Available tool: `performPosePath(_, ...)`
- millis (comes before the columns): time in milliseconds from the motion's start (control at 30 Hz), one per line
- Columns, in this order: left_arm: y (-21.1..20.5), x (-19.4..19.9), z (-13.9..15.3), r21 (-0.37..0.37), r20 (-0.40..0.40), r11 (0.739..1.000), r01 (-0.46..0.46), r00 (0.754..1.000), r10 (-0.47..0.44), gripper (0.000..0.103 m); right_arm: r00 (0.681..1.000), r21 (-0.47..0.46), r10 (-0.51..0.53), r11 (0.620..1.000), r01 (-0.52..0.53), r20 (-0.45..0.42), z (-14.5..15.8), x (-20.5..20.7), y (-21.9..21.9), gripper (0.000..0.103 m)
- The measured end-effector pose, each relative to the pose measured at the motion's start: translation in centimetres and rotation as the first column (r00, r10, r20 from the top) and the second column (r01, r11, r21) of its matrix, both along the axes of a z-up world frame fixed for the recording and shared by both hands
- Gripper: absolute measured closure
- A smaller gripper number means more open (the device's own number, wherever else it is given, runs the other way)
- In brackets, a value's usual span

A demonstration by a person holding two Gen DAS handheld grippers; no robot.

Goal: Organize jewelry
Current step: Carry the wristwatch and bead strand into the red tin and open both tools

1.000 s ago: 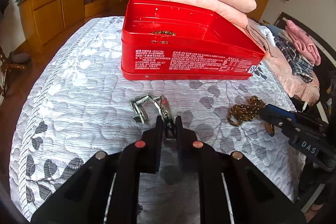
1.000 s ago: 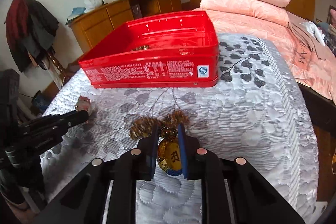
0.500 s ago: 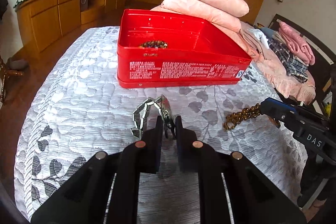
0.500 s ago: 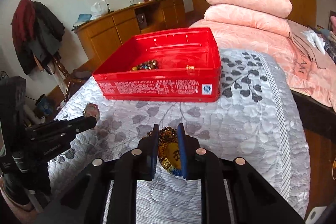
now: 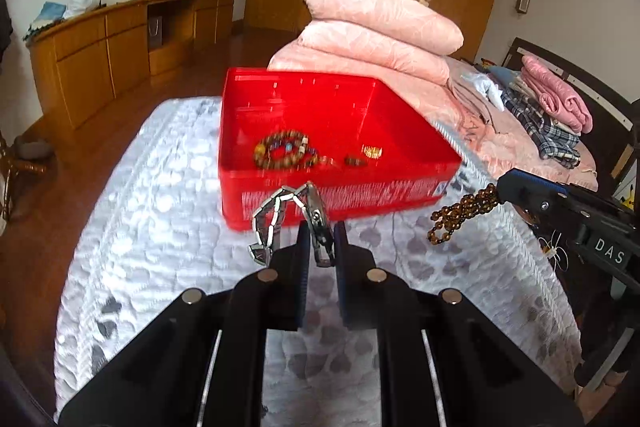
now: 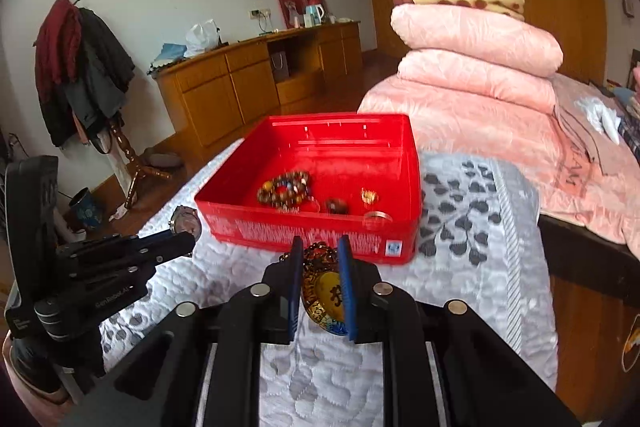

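The left gripper (image 5: 320, 247), at the bottom centre of its own view, is clamped on a metal watch (image 5: 318, 219), whose link band (image 5: 270, 219) loops up and hangs down to the left of the jaws, clear of the bed (image 5: 160, 227). The right gripper (image 6: 320, 279), at the bottom centre of its view, is closed on a pendant (image 6: 326, 293), a yellow disc with a dark character, pinched edge-on between the blue pads (image 6: 348, 291). Its brown bead chain (image 5: 460, 215) shows in the left view at centre right, dangling from the right gripper's tip above the quilt. The red box (image 6: 320, 231) sits open on the bed in the middle of both frames, just beyond both grippers. Inside it lie a coil of mixed beads (image 6: 286, 189) toward the left, a dark bead (image 6: 336, 205) and a gold ring (image 6: 370, 195) further right, and what looks like a pale bangle (image 6: 378, 215) against the near wall, though blur makes that uncertain. Folded pink quilts (image 6: 476, 63) are stacked at the upper right behind the box, and a wooden cabinet (image 6: 256, 83) runs along the wall at upper left.
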State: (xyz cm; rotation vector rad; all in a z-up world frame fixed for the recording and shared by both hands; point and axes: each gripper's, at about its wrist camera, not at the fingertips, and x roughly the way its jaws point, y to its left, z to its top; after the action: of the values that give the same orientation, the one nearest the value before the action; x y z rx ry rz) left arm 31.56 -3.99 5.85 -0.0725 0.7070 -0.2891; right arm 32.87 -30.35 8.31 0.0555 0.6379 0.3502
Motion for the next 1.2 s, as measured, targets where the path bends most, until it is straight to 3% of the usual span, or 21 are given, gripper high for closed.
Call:
performPosePath(200,-0.5,1.8,1.9,-0.004,0.024,1.0,0.012,1.0,-0.012,0.092,1.0,0.007,0.006,1.0,-0.006,0.025,1.8,1.8,0.3,0.086)
performPosePath(500,-1.3,7.1,3.7,0.012,0.023,1.0,-0.004,1.0,0.004,0.092,1.0,0.029,-0.012,0.999,0.013,-0.01,2.2,7.6,0.6,0.086)
performPosePath(767,-1.5,12.6,2.0,0.039,-0.038,0.999,-0.035,0.999,0.037,0.092,0.998,0.001,-0.03,1.0,0.03,-0.053,1.1,12.1,1.1,0.086)
performPosePath(967,-1.4,15.7,0.4,0.053,-0.077,0.997,-0.054,0.995,0.058,0.092,0.995,0.001,-0.031,1.0,0.031,-0.096,-0.5,14.6,1.5,0.095)
performPosePath(1067,-1.4,16.8,-0.3,0.049,-0.105,0.997,-0.057,0.993,0.062,0.092,0.994,-0.004,-0.028,1.0,0.028,-0.105,-0.9,15.3,1.6,0.094)
performPosePath(1167,-1.3,17.5,-0.9,0.036,-0.13,0.997,-0.061,0.989,0.065,0.088,0.995,-0.003,-0.032,0.999,0.032,-0.099,-1.0,15.6,1.6,0.092)
performPosePath(1200,-1.3,17.4,-0.9,0.04,-0.122,0.997,-0.066,0.99,0.071,0.077,0.995,-0.004,-0.035,0.999,0.035,-0.098,-1.0,15.6,1.5,0.092)
